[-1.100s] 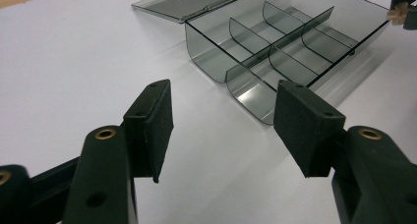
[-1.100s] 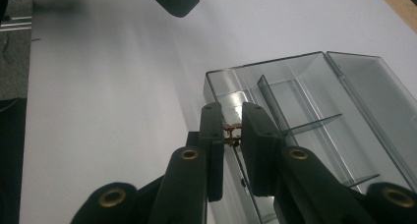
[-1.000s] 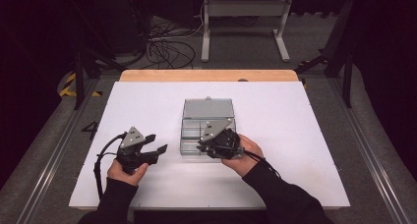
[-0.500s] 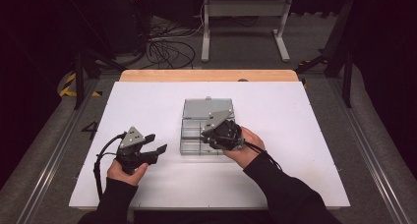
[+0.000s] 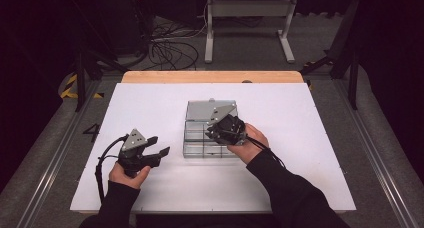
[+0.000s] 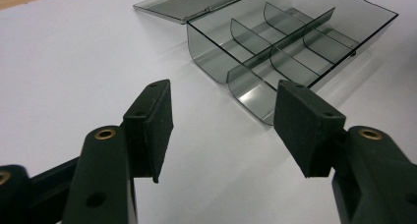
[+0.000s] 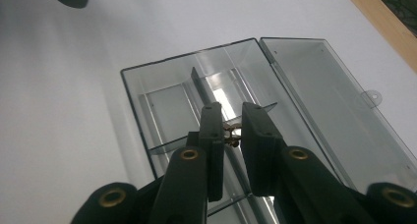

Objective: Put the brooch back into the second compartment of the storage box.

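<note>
High view: the clear divided box [image 5: 210, 133] sits mid-table, lid flipped open toward the far edge. Right gripper [image 5: 216, 130] hangs over it.

Left gripper view: left gripper [image 6: 221, 130] has its jaws apart, nothing between them.

Right gripper view: jaws pinch a small brass part [image 7: 231, 134] above the compartments.

High view: above the table [image 5: 150, 113], looking forward and down.
Gripper views: close, along each hand-held gripper.
Shared: box [image 5: 197, 113] [image 6: 295, 42] [image 7: 305, 71].
</note>
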Tool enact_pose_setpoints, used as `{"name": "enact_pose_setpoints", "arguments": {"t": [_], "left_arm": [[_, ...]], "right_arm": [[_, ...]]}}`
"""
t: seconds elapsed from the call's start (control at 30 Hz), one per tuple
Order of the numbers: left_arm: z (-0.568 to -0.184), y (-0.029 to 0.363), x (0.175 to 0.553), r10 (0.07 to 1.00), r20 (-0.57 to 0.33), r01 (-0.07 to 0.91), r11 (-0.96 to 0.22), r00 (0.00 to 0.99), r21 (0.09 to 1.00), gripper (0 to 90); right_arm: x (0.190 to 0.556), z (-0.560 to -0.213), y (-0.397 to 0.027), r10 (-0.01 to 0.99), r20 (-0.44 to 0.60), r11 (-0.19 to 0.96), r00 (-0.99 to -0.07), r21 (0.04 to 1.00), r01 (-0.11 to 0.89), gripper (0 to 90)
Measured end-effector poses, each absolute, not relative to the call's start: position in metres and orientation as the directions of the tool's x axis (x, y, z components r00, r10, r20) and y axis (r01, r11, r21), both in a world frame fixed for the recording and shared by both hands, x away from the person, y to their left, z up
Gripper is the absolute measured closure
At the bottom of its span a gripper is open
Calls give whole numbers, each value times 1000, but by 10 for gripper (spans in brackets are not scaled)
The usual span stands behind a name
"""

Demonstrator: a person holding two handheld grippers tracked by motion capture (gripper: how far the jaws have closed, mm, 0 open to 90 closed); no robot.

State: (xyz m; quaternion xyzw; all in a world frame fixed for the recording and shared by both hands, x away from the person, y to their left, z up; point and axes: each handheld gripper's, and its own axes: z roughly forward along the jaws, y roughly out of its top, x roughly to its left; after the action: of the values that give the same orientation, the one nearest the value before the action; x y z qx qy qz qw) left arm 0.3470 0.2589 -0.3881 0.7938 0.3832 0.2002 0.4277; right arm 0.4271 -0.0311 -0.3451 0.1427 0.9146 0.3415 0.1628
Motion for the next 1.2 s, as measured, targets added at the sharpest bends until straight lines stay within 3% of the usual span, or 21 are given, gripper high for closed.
{"name": "enact_pose_setpoints", "arguments": {"t": [0.4,1.2], "left_arm": [[-388,259,347,781,-10,438,-340,625,832,404],[-388,260,347,781,-7,437,-341,624,832,404]], "right_arm": [[451,-355,-36,434,-154,703,-888,675,227,801],[469,-374,-35,475,-159,711,-866,649,271,798]]}}
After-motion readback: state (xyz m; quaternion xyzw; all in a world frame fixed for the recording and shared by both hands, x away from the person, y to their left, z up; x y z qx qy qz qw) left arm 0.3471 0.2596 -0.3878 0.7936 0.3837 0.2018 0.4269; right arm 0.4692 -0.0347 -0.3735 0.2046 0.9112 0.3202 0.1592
